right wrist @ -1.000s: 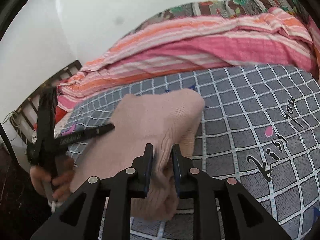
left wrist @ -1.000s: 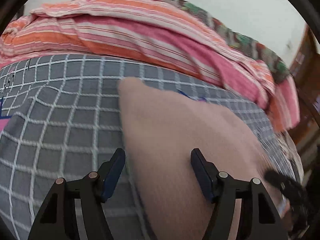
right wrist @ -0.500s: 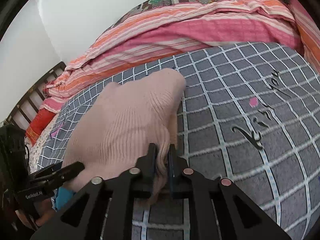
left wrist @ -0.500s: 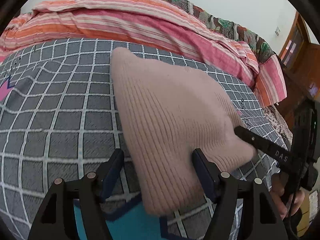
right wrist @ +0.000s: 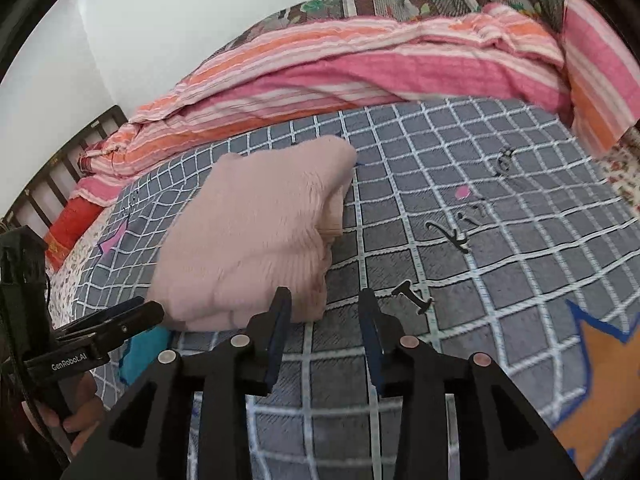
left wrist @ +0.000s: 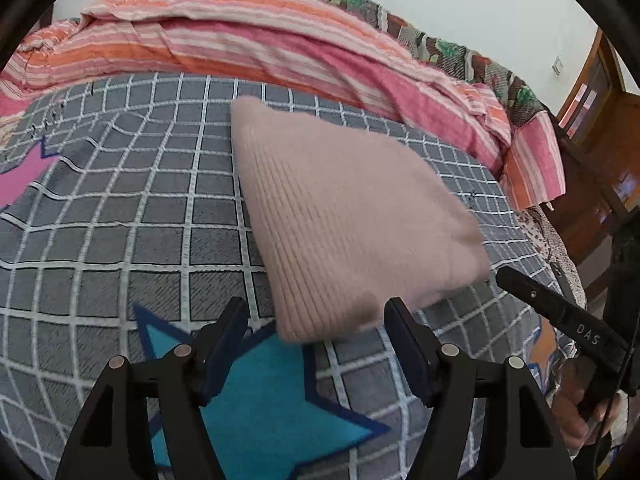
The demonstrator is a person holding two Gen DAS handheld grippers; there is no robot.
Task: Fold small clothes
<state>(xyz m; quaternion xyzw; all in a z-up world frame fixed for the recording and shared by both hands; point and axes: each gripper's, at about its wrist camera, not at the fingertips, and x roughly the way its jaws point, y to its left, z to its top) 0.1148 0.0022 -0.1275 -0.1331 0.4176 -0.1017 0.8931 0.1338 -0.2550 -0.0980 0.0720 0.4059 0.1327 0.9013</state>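
Garment: pink knitted piece (left wrist: 344,216), lying folded into a compact wedge on the checked bedspread (left wrist: 120,216); stacked layers visible along its right edge in the right wrist view (right wrist: 256,232).
Left hand-held gripper (left wrist: 316,344): released, jaws wide apart, empty; near corner of the knit lies just ahead of and between the fingertips, apparently not pinched.
Right hand-held gripper (right wrist: 324,328): released, jaws spread, nothing held; just beside the knit's near right corner, over bare bedspread.
Surroundings: striped pink and orange blanket (left wrist: 280,48) bunched along the far side of the bed, well apart from the knit; blue star print (left wrist: 256,400) under the left fingers.
Done, as judged: folding of this piece looks finished or nearly so, since it rests in layers with neither gripper on it.
Left, as judged: perhaps a last squaring of the slightly uneven layered edge; no other small clothes in view, so whether more await cannot be told.
Caution: soft knit could slump open if nudged at the loose corner.
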